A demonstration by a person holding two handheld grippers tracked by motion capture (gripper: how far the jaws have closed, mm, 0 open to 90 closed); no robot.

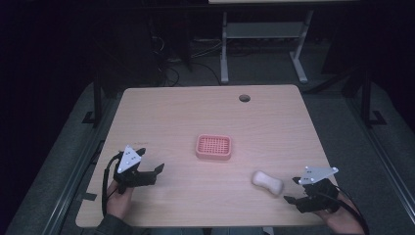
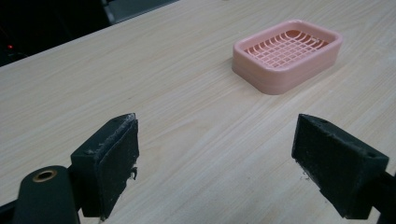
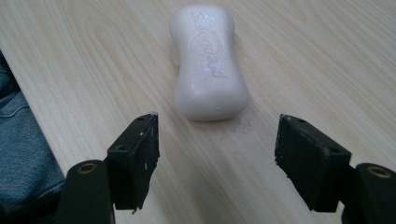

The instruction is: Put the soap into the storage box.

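Soap (image 3: 209,60), a white bar pinched at the waist and stamped with raised lettering, lies flat on a pale wood-grain table (image 1: 171,112) near its front right corner, directly ahead of the right gripper (image 3: 217,154). That gripper's two black jaws stand wide apart and hold nothing; in the right gripper view the near end of the bar sits just short of the gap between them, with bare wood between bar and pads. From the high view, the right gripper (image 1: 296,190) hovers at the table's front right edge, its grey three-cornered plate on top, the person's hand behind it, and the soap (image 1: 267,182) lies just to its left, clear of it.

Across the table, the left gripper (image 1: 149,169) sits near the front left, held in the person's other hand, with a cable looping from it. Its jaws are likewise spread wide and empty, as the left gripper view makes plain (image 2: 215,163). They point toward a pink soap dish (image 2: 288,53) with a slotted grid floor and a raised rim, which rests empty at the middle of the table (image 1: 214,147), well apart from both grippers and from the soap. A small round hole (image 1: 244,98) marks the table's far edge.
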